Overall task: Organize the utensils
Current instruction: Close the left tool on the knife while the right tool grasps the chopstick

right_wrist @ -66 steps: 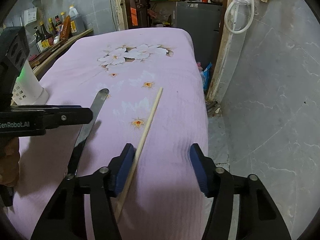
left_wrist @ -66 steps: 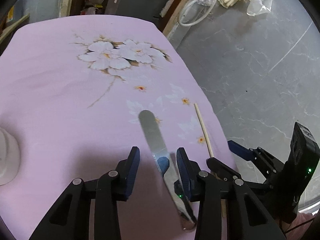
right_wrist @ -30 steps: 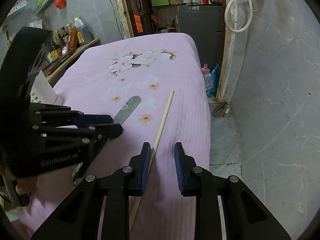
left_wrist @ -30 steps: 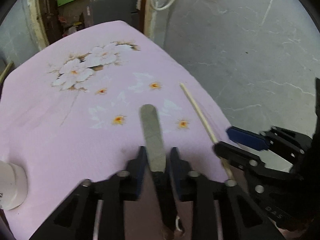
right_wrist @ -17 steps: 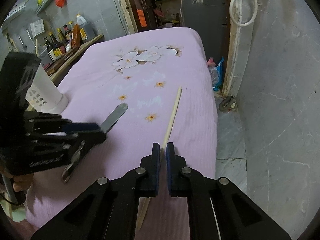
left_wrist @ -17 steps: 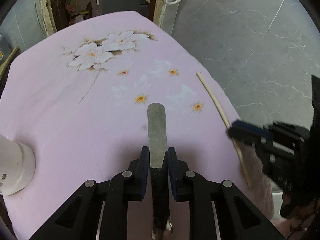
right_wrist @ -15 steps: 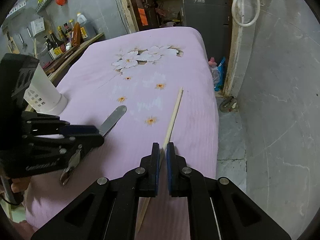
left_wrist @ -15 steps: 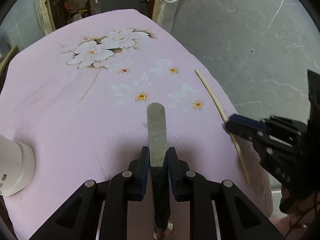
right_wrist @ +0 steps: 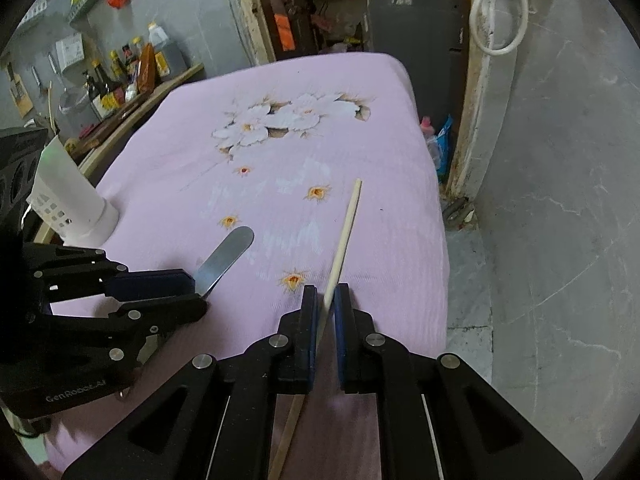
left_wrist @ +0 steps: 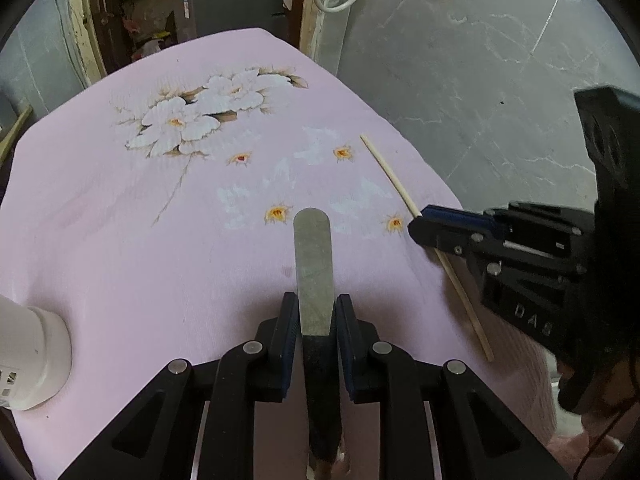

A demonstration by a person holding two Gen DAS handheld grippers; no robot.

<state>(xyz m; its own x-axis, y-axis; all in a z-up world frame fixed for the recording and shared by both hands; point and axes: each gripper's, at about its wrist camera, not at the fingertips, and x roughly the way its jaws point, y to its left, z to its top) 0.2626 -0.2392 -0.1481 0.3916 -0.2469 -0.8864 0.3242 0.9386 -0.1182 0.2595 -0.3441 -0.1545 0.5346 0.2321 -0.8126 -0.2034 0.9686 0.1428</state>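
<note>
The left gripper has its two fingers drawn close together, clamped on the knife where the flat metal blade meets the dark handle. The blade runs up the middle of the left wrist view, its rounded tip over the pink cloth beside a small orange flower print. In the right wrist view the same knife sticks out of that gripper at the left of the frame, tip aimed toward the upper right.

The right gripper has its blue pads almost together, pinching the wooden chopstick. The stick passes between the pads and slants up toward the frame's centre, its lower end showing below the fingers at the bottom. In the left wrist view the chopstick crosses the right half of the frame diagonally, with the right gripper closed on it midway.

There is one knife, one chopstick and one white holder in view. The holder, a perforated white cup, stands on the cloth at the left of the right wrist view, and its base shows at the lower left edge of the left wrist view.

A large white flower print fills the cloth's upper middle. Bottles line a shelf at the upper left, and a white hose loop hangs at the upper right above grey floor. Nothing lies between the knife tip and the holder.
</note>
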